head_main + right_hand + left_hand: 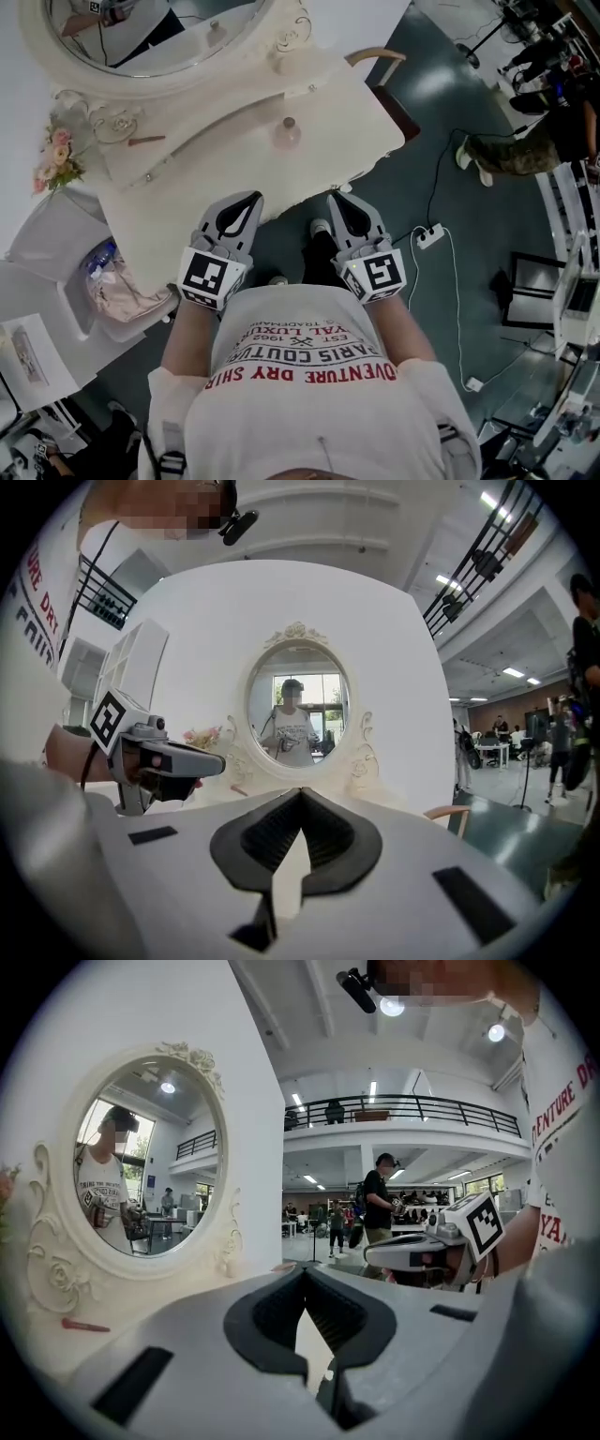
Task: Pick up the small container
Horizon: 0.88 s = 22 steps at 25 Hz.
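Observation:
The small container (287, 131) is a pale pink round pot with a knobbed lid. It stands on the white dressing table (216, 202), towards the table's right end. My left gripper (254, 196) is held over the table's near edge, below and left of the pot. It is shut with nothing between the jaws (303, 1270). My right gripper (334, 198) hangs just off the table's edge, below and right of the pot, and it too is shut and empty (300, 791). Both stand well apart from the container.
An oval mirror (159, 28) rises at the table's back. Pink flowers (56, 155), a glass dish (112, 122) and a red stick (147, 141) lie at the table's left. A chair (380, 61) stands at the right, a bin (112, 281) at the left, and a power strip (430, 235) on the floor.

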Motion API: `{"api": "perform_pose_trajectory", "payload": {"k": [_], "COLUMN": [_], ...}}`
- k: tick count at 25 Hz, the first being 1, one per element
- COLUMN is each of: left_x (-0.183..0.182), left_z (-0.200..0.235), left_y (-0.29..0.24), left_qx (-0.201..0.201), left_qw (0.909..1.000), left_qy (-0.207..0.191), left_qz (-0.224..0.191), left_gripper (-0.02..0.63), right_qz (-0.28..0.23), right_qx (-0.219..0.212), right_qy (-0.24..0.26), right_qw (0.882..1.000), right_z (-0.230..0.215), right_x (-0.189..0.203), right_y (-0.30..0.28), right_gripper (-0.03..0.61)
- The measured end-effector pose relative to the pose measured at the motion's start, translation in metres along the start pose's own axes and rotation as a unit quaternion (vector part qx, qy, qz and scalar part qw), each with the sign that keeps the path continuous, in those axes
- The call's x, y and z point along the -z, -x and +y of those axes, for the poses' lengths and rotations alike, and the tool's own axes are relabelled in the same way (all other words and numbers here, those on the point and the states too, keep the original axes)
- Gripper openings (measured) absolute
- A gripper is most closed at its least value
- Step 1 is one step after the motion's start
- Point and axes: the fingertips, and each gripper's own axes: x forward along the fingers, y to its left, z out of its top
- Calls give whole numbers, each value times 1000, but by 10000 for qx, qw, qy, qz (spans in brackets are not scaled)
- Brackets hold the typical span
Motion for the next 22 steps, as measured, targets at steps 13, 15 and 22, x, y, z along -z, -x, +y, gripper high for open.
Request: {"api": "perform_pose_trajectory", "payload": {"k": [13,15,22], "left_x": [-8,-2,55], "left_z": [67,75,95], "left_y": [-138,-154,-197], "left_qx": [-1367,-1526,-1974], "left_qw": [9889,9862,9757], "left_qy": [588,638,926], "left_qz": [-61,-61,231], "left_gripper": [6,8,65], "right_qz": [226,254,469], "right_qx": [-1597,-1793,-2425], "right_qy": [201,193,149], "right_qw": [9867,9833,9689], "right_z": [-125,-138,-164], "right_x": [-6,-5,23], "right_y": [-135,-150,-195], "right_gripper": [0,-2,-2]}}
